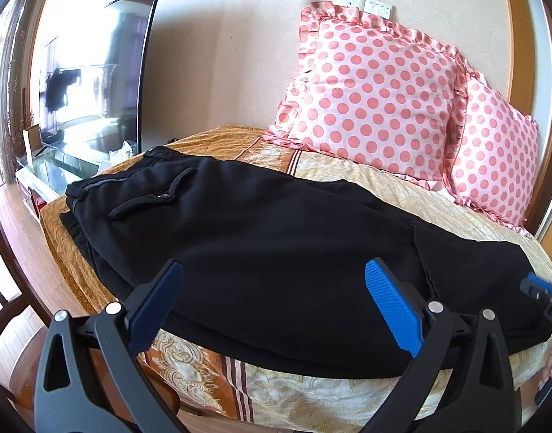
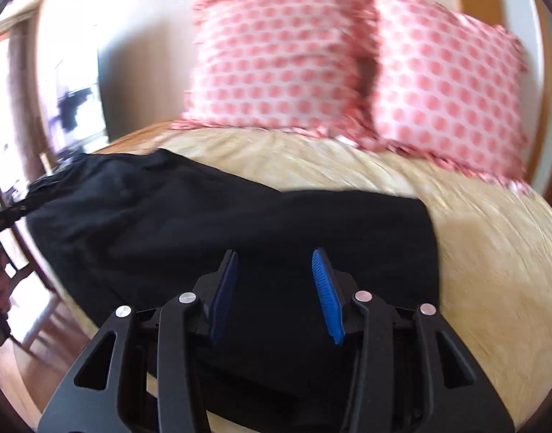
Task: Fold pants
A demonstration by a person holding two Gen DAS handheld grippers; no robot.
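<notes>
Black pants (image 1: 261, 252) lie flat across the bed, legs laid one on the other, waistband with a pocket at the far left and the cuffs at the right. My left gripper (image 1: 274, 270) is open and empty, hovering just above the middle of the pants near the bed's front edge. My right gripper (image 2: 274, 258) is open and empty above the cuff end of the pants (image 2: 240, 234); that view is blurred. The right gripper also shows at the right edge of the left wrist view (image 1: 543, 296).
The pants rest on a yellow patterned bedspread (image 1: 348, 393). Two pink polka-dot pillows (image 1: 369, 90) lean on the wall behind. A TV (image 1: 95, 79) stands on a glass-topped stand at the left. Wooden floor lies below the bed's front edge.
</notes>
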